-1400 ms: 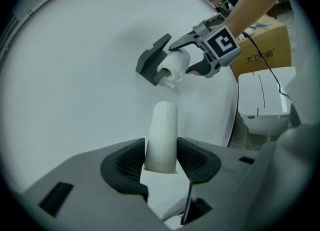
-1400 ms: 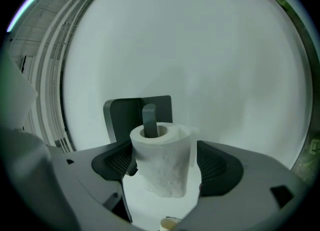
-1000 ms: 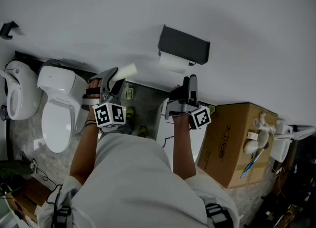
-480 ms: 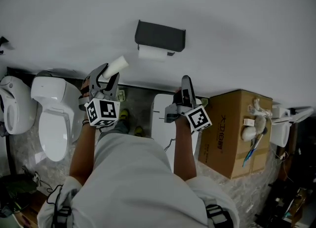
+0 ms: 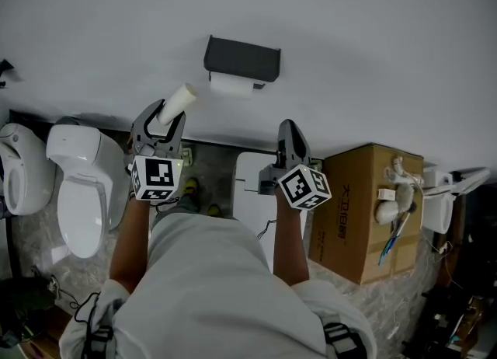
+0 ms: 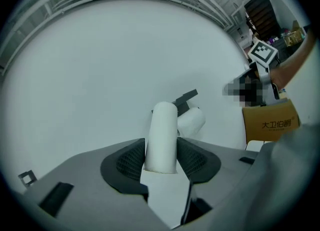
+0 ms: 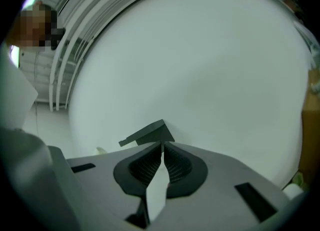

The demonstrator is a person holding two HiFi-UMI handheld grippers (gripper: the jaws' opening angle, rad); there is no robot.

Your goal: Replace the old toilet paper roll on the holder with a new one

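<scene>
Left gripper (image 5: 161, 121) has its fingers clamped on a slim white roll (image 5: 177, 101), held up near the black holder (image 5: 241, 57) on the wall (image 5: 373, 54). The holder carries another roll (image 5: 231, 84), I think. Right gripper (image 5: 288, 134) fingers are squeezed together, empty.

The holder (image 5: 242, 57) is a dark, flat-topped box fixed on the pale wall. A white paper roll (image 5: 231, 84) hangs just beneath its cover, axis lying along the wall. A second roll (image 5: 175, 102), a slim white cylinder, sits clamped between the pads of the left gripper (image 5: 165, 116). Its free end tilts up towards the holder, near it but not touching.
</scene>
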